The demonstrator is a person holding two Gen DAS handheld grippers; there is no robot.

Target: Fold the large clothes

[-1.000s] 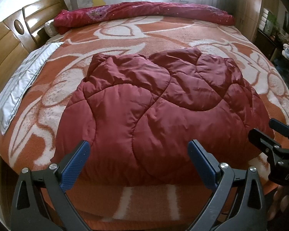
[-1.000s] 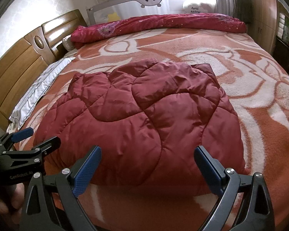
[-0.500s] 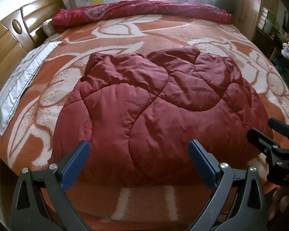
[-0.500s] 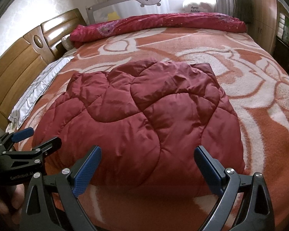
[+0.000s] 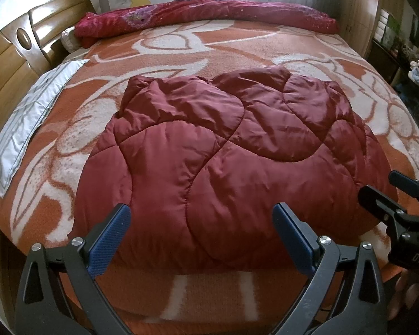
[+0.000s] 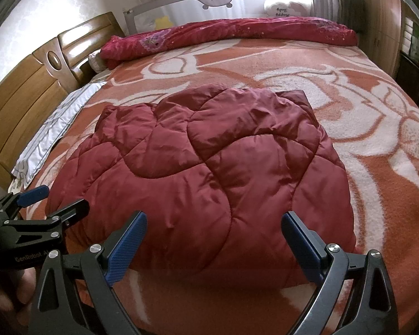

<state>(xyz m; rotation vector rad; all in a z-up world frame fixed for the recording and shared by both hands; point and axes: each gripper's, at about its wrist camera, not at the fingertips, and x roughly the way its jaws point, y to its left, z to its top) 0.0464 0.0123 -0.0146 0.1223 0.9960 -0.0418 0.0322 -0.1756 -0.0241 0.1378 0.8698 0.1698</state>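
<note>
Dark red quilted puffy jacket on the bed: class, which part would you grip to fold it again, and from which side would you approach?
Grip the near hem of the dark red quilted puffy jacket at its two front corners, coming in low from the bed's near edge. That hem lies closest and bulges thick, so the open left gripper and open right gripper can each pinch a corner.
</note>
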